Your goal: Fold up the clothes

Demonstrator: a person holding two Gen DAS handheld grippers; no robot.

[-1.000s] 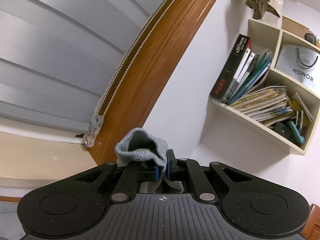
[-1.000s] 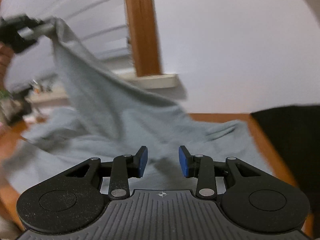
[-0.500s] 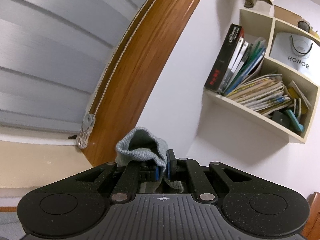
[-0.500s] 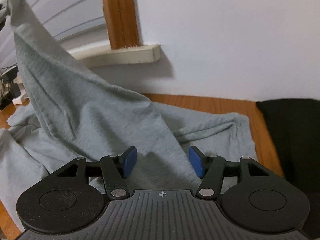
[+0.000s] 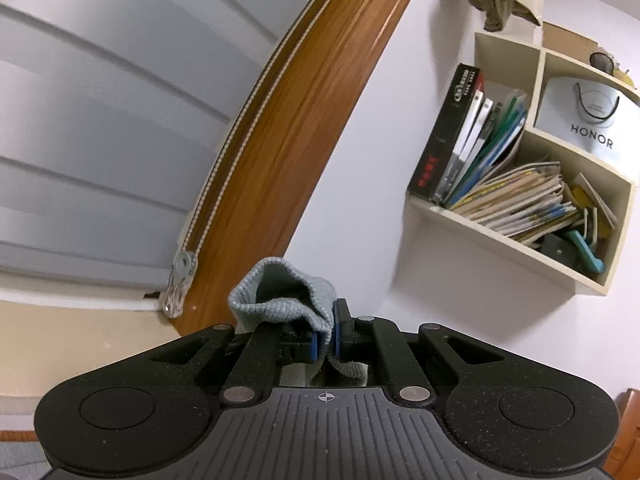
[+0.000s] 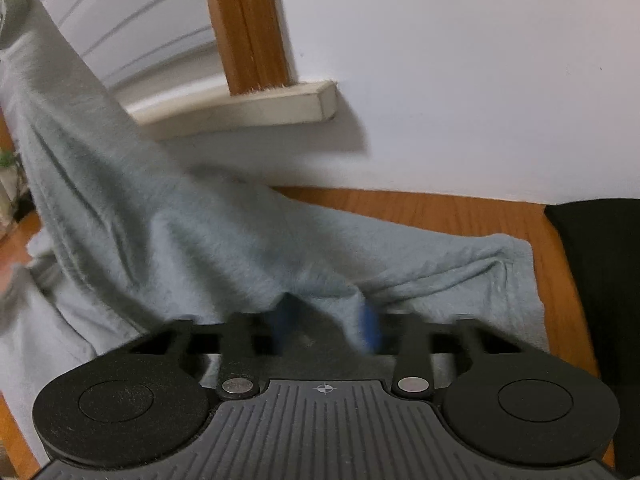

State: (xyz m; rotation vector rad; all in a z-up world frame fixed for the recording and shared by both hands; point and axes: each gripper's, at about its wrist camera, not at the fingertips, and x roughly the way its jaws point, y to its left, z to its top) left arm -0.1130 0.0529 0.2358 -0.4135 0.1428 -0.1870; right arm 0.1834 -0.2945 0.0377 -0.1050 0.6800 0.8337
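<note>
A light grey knit garment [image 6: 180,232] lies partly on the wooden table [image 6: 440,208] and rises in a taut sheet toward the upper left of the right wrist view. My left gripper [image 5: 325,334] is held high, shut on a ribbed edge of that grey garment [image 5: 280,296], which bunches above its blue pads. My right gripper [image 6: 325,324] is low over the table, blurred by motion. Its blue pads [image 6: 370,328] stand apart with a ridge of the grey cloth between them.
A black cloth [image 6: 600,280] lies at the table's right edge. Behind the table are a white wall, a cream window sill [image 6: 248,112] and a wooden window frame [image 5: 300,140]. A wall shelf [image 5: 520,240] with books hangs on the right of the left wrist view.
My right gripper has pushed forward into the grey cloth, and its pads have come closer together around a ridge of it. The left gripper keeps its hold, shifting only slightly.
</note>
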